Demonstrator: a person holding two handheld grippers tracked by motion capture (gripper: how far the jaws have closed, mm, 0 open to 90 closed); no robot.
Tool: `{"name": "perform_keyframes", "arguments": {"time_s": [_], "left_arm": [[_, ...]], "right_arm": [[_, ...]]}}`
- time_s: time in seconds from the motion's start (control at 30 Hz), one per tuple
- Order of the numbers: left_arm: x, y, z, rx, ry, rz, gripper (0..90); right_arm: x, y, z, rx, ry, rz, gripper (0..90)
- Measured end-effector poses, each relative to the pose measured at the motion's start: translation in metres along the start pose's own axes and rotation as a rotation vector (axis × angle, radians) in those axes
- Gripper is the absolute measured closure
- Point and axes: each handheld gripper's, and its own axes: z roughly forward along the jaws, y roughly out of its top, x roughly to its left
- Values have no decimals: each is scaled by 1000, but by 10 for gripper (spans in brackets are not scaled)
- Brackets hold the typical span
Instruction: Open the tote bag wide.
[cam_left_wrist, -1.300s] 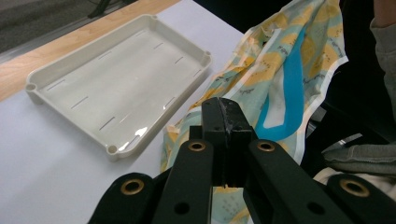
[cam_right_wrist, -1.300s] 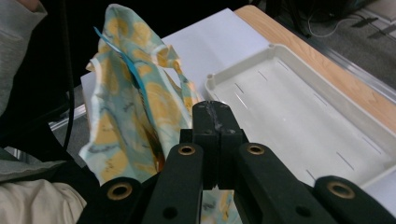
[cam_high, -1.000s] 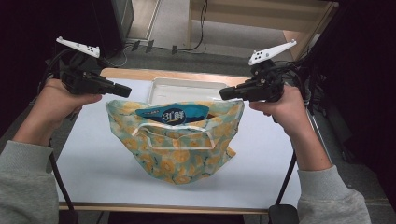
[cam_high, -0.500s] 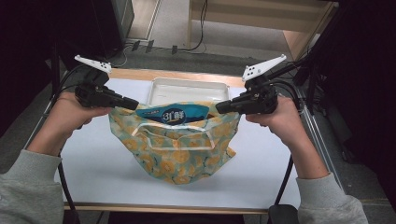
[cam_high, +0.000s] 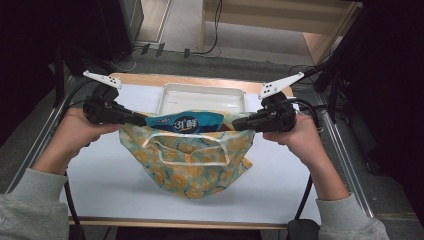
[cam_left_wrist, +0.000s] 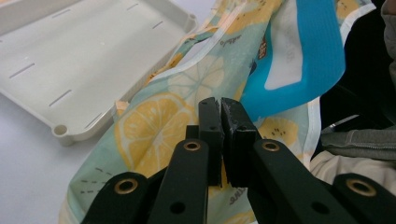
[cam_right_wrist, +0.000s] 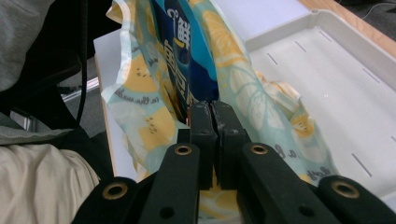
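A cloth bag (cam_high: 192, 165) with a lemon print hangs between my two grippers, its bottom resting on the white table. A blue snack packet (cam_high: 187, 122) sticks out of its mouth. My left gripper (cam_high: 142, 120) pinches the bag's left rim; its jaws have just been opening a hair, and the left gripper view shows the cloth (cam_left_wrist: 144, 126) still caught between them (cam_left_wrist: 220, 105), with the packet (cam_left_wrist: 303, 51) beyond. My right gripper (cam_high: 235, 123) is shut on the right rim; the right gripper view shows its jaws (cam_right_wrist: 210, 107) meeting on the fabric (cam_right_wrist: 261, 93) beside the packet (cam_right_wrist: 187, 56).
An empty white tray (cam_high: 200, 95) lies just behind the bag at the table's far side, its rim close to both grippers (cam_left_wrist: 70, 60) (cam_right_wrist: 336, 79). Cables trail from each gripper past the table's sides. The person's sleeves come in at the bottom corners.
Both hands have come down and a little inward with the bag's rim in their jaws. The bag has sunk, and more of it now rests on the table.
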Motion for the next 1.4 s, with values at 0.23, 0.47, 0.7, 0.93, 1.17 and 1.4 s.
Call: {"name": "perform_keyframes", "arguments": {"time_s": [0.23, 0.47, 0.7, 0.93, 1.17, 1.4], "left_arm": [[2, -8, 1, -15, -2, -7, 858], [1, -15, 4, -13, 6, -11, 858], [2, -23, 10, -16, 6, -14, 851], [1, -27, 13, -16, -1, -15, 847], [-2, -31, 20, -6, -8, -15, 840], [-3, -32, 21, -7, -2, -14, 834]], "right_arm": [[0, -9, 5, 2, 1, 6, 890], [-1, -16, 8, 2, -4, 13, 892], [0, -25, 12, 6, -6, 18, 892], [-2, -30, 13, -3, -3, 27, 892], [-1, -36, 10, 1, -33, 16, 892], [-2, -40, 8, 22, -62, 14, 892]]}}
